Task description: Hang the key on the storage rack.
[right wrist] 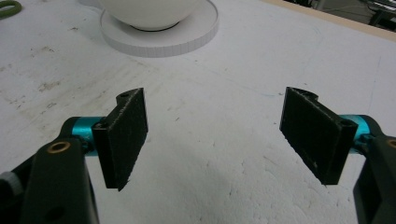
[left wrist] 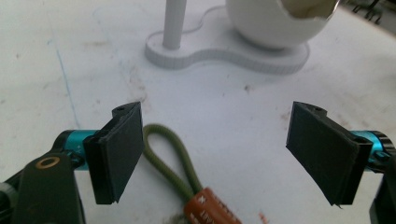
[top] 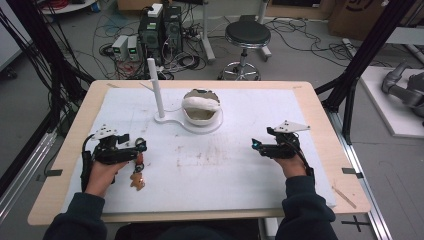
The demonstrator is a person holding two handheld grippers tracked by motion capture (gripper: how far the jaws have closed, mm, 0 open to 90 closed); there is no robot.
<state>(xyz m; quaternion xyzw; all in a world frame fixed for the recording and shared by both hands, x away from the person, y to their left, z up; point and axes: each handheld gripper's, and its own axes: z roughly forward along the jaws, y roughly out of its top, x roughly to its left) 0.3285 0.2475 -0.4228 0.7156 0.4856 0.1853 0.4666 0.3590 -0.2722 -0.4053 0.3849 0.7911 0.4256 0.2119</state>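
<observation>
Left gripper [left wrist: 215,154] jaws wide apart, w/ the keychain's green loop [left wrist: 170,161] between them, nearer the left jaw, lying flat on the white mat [top: 240,165]. Keychain [top: 137,172] sits well short of the white stand [top: 192,117]. Right gripper [right wrist: 212,140] also spread, holding nothing, right of stand.

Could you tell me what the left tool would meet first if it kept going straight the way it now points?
Probably the green cord loop of the keychain, lying on the white mat just inside the left tool's open jaws. Beyond it, bare mat leads to the white stand base, though depth is hard to judge.
</observation>
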